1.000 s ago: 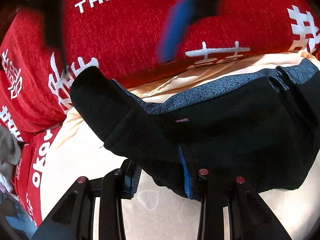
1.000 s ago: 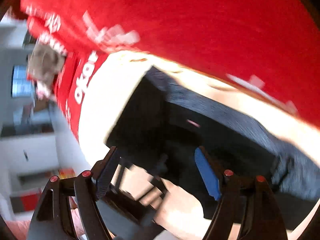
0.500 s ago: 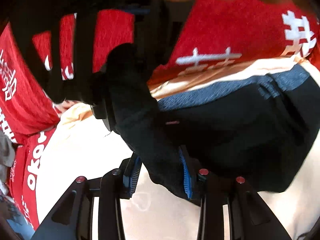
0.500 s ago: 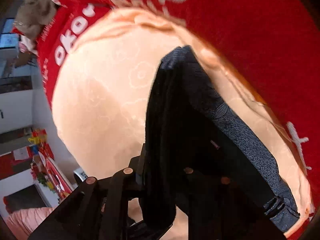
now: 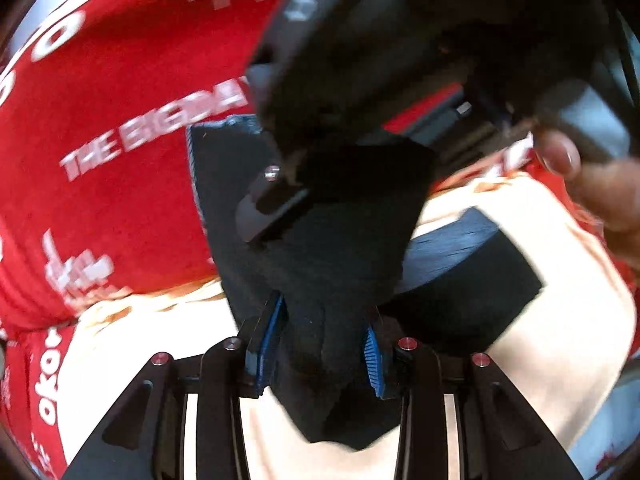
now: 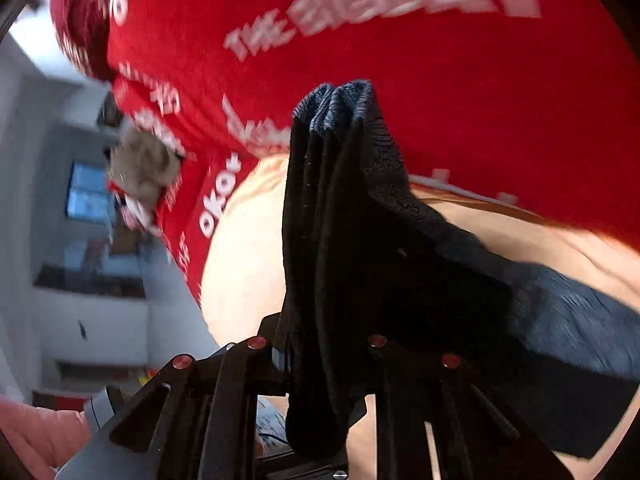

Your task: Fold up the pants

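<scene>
The black pants (image 5: pixel 320 240) hang lifted by one end, and the rest (image 5: pixel 472 272), with a grey-blue waistband (image 5: pixel 448 240), lies on the cream bed cover (image 5: pixel 560 320). My left gripper (image 5: pixel 324 348) is shut on a thick bunch of the fabric between its blue pads (image 5: pixel 272 336). Above it in the left wrist view, the right tool's black housing (image 5: pixel 380 60) fills the top. In the right wrist view my right gripper (image 6: pixel 328 344) is shut on a folded bunch of the pants (image 6: pixel 340 220), which hides its pads. The waistband (image 6: pixel 580 320) trails off to the right.
A red blanket with white lettering (image 6: pixel 440 100) lies behind the pants. A person's fingers (image 5: pixel 560 156) hold the right tool. A grey-brown soft thing (image 6: pixel 140 168) sits at the bed's left end. White furniture (image 6: pixel 80 320) stands beyond the bed's edge. A pink sleeve (image 6: pixel 32 432) shows low on the left.
My right gripper came in over the pants' end and shut on it. Both grippers then rose, lifting the black fabric off the cream cover toward the red blanket.
</scene>
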### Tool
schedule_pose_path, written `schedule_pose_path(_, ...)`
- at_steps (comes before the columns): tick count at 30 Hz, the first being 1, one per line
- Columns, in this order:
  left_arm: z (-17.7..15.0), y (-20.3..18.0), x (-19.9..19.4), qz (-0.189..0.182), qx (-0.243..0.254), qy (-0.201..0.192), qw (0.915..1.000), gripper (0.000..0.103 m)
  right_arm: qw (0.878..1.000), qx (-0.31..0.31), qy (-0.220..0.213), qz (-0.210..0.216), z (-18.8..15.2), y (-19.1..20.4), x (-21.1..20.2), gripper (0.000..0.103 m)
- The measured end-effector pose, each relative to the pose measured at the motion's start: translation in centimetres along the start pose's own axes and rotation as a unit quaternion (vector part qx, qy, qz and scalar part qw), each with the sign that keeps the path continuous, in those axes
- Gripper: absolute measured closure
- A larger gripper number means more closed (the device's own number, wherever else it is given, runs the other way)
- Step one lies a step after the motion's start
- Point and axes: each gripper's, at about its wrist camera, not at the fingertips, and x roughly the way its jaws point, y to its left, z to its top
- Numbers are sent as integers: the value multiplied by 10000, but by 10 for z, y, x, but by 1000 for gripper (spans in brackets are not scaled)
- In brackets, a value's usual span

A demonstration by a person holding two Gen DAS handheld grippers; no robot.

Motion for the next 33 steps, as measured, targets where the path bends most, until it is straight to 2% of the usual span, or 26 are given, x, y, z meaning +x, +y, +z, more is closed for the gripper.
schedule_pose_path(3,11,-48,9,-242,357,60,9991,66,9985,376,-382,136,-29,-43,-47,85)
schedule_pose_path(6,15,-93,26,-453,622,258,9967,66,9950,783,-590,174,-56,-89,-79,85)
schedule_pose_path(9,12,-120,50,-625,774,441,9941,66,9910,1148,-680,141,-83,-138,-103,85)
schedule_pose_path(13,-1,-153,93,-665,997,808,9895,66,9852,1555,-721,89,-106,-199,-110,85)
schedule_pose_path(15,-7,-162,111,-649,1018,1037,9873,66,9816,1798,-635,10,-116,-233,-101,85)
schedule_pose_path(17,-12,-165,119,-577,1105,1098,9861,65,9775,2017,-612,27,-122,-255,-92,84)
schedule_pose_path(20,-20,-171,124,-564,1263,1136,9839,55,9734,2197,-642,71,-128,-269,-83,83)
schedule_pose_path(23,-23,-164,120,-766,1282,1214,9813,33,9738,2196,-588,-120,-134,-272,-76,78)
schedule_pose_path(26,-23,-147,105,-928,1184,1184,9815,32,9726,2234,-593,-247,-135,-269,-79,77)
schedule_pose_path(29,-24,-124,91,-865,1054,1099,9845,32,9750,2075,-535,-586,-131,-251,-74,75)
schedule_pose_path(31,-23,-102,79,-731,828,998,9889,32,9754,1974,-512,-835,-128,-237,-70,72)
schedule_pose_path(33,-17,-79,74,-440,581,945,9928,32,9717,1988,-527,-1165,-127,-231,-76,69)
